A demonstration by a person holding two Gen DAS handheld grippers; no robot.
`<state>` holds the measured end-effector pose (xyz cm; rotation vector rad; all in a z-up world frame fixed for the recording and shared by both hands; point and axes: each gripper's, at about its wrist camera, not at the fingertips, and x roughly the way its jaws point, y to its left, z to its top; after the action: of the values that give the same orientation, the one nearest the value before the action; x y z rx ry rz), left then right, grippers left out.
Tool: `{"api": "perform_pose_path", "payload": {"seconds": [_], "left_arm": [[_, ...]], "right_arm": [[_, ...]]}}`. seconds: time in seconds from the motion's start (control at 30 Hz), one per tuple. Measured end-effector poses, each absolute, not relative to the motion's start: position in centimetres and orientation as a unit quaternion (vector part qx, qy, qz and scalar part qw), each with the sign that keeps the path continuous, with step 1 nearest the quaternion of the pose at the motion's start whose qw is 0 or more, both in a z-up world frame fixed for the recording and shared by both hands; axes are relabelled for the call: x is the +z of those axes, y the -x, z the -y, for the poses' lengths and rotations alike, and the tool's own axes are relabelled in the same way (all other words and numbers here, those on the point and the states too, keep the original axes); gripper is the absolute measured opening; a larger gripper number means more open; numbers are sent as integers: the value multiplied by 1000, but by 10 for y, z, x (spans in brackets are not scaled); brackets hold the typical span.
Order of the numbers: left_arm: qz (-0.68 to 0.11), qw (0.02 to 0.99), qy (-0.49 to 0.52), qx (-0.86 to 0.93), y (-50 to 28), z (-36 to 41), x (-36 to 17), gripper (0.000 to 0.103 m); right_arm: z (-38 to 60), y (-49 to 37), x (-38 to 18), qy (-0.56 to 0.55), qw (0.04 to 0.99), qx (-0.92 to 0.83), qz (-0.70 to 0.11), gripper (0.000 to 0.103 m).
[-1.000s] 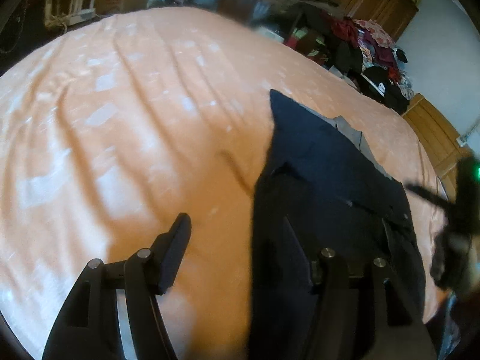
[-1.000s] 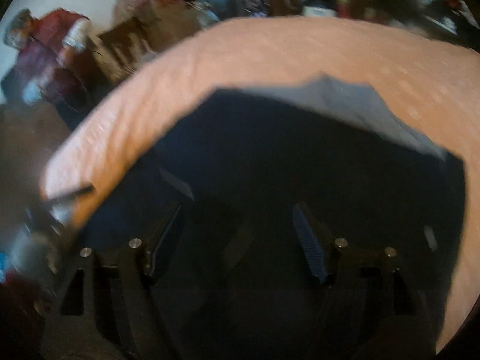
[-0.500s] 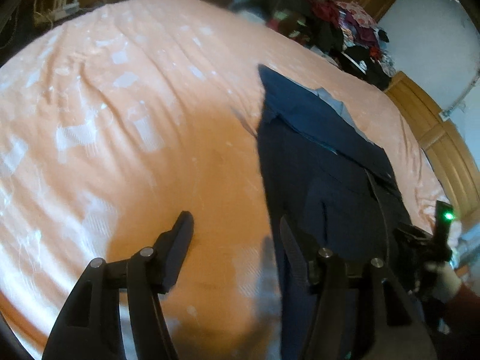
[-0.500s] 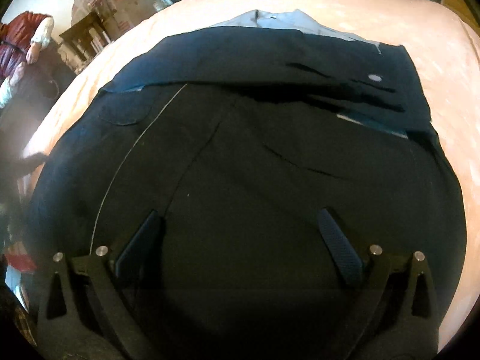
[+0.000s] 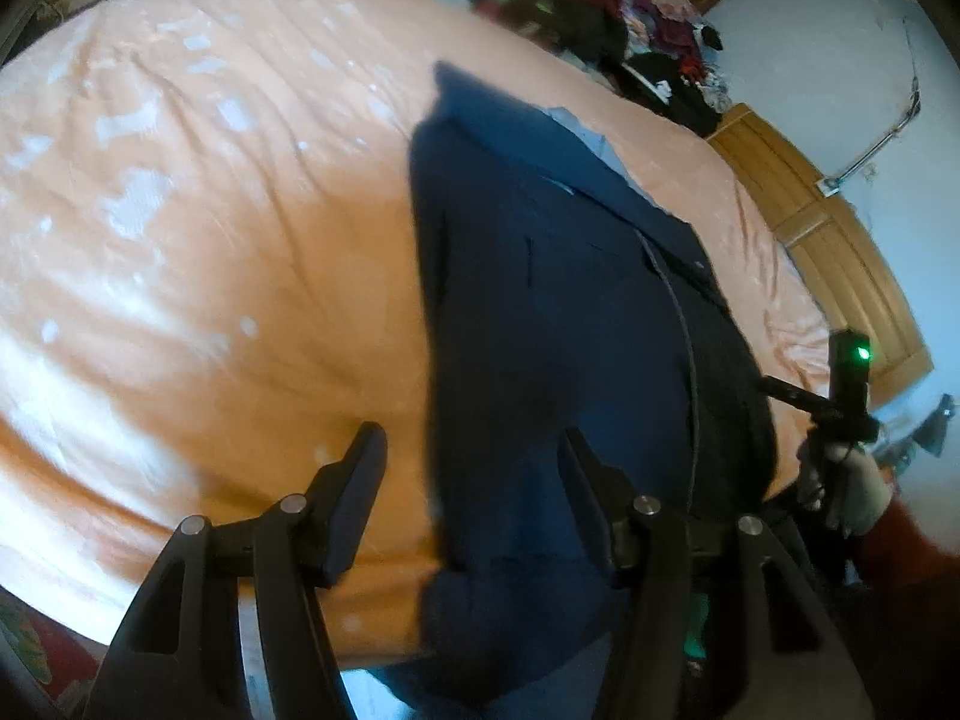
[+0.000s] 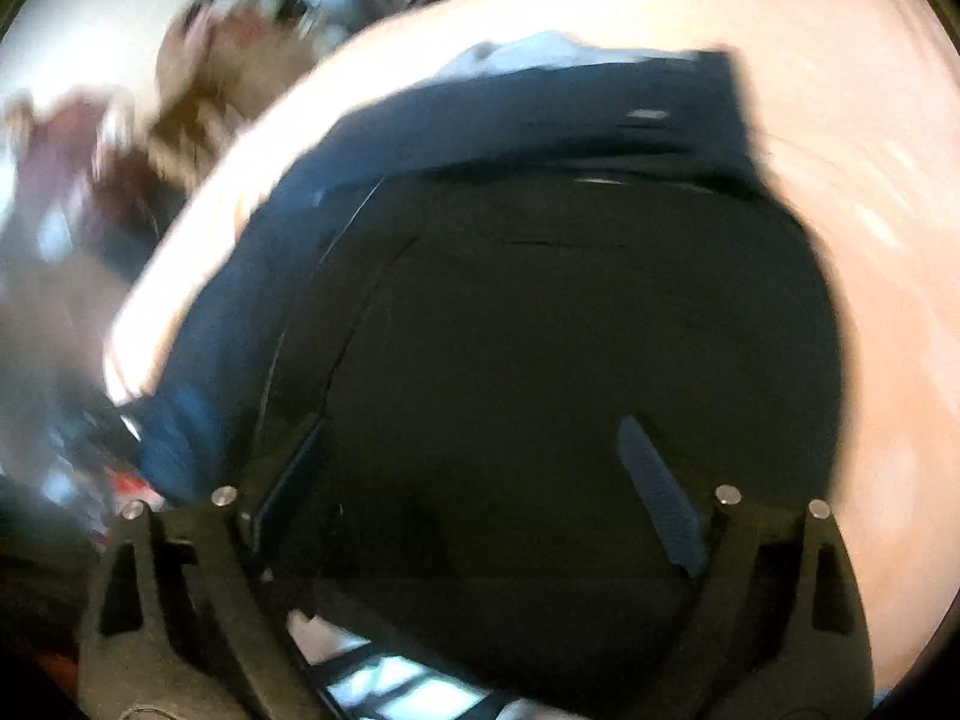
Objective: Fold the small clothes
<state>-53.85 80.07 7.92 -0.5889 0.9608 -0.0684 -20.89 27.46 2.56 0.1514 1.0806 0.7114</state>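
A dark navy garment [image 5: 558,300] lies flat on an orange bedspread [image 5: 210,228], with a pale lining showing at its far end; its near end hangs over the bed's edge. My left gripper [image 5: 471,456] is open, straddling the garment's left edge near the bed's front, nothing held. In the right wrist view the same garment [image 6: 570,330] fills the middle, and my right gripper [image 6: 474,450] stands open above its near part, fingers wide apart. The right gripper's body [image 5: 846,384], green light on, shows in a hand at the garment's right side.
A pile of clothes [image 5: 648,30] sits beyond the bed's far end. A wooden bed frame [image 5: 840,252] runs along the right side. Cluttered furniture [image 6: 180,120] stands blurred to the left in the right wrist view. The bedspread [image 6: 870,180] extends bare to the right.
Both grippers have drawn back toward the bed's near edge, open throughout. The right wrist view has swung and blurred; the garment's near end now hangs over the edge in the left wrist view.
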Motion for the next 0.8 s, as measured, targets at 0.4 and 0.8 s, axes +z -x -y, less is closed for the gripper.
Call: {"api": "perform_pose_path", "payload": {"seconds": [0.4,0.8], "left_arm": [[-471,834,278,-70,510,-790,73,57],[-481,825,281,-98,514,-780,71,46]], "right_arm": [[-153,215,-24,-209,754,277,-557,55],[-177,250,-34,-171,717,340,-584,57]]}}
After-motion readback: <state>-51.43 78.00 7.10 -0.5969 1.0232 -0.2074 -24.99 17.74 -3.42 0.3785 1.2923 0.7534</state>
